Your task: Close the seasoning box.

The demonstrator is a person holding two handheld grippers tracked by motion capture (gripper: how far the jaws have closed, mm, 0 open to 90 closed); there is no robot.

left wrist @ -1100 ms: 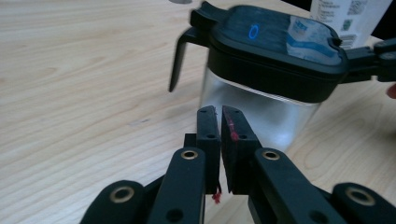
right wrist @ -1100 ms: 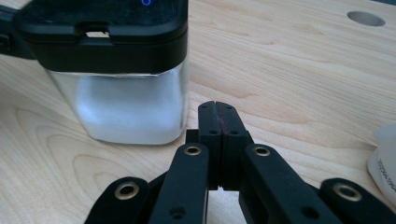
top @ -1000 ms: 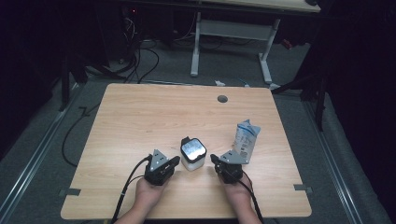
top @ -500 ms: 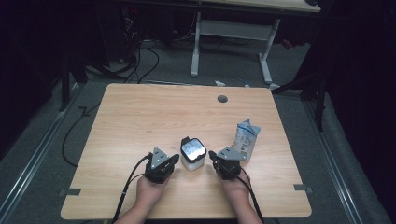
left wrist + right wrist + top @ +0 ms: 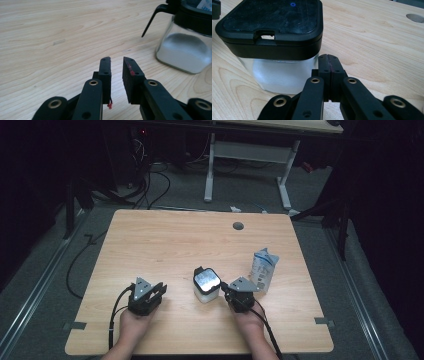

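A clear jar [image 5: 206, 286] with a black lid [image 5: 272, 15], standing upright on the wooden table [image 5: 175, 240], toward the near edge. White stuff inside, low down. A thin black handle [image 5: 152, 18] sticking out from the lid.

Left of the jar, well apart from it – the left gripper [image 5: 152, 296], held in a hand [image 5: 131, 324]. Jaws just been opening, now a small gap, nothing between them. In the left gripper view [image 5: 116, 62], only bare wood past the tips, with the jar off to the side.

Right of the jar, just beside it – the right gripper [image 5: 226, 287], held in the other hand [image 5: 250, 320]. Jaws pressed tight together, holding nothing. In the right gripper view [image 5: 328, 57], tips very close to the jar's glass wall; touching or not, cannot tell.

Further right of the jar, past the right gripper – a white and blue pouch [image 5: 263, 269], standing up. Far behind the jar, a round hole [image 5: 238, 226] in the table.
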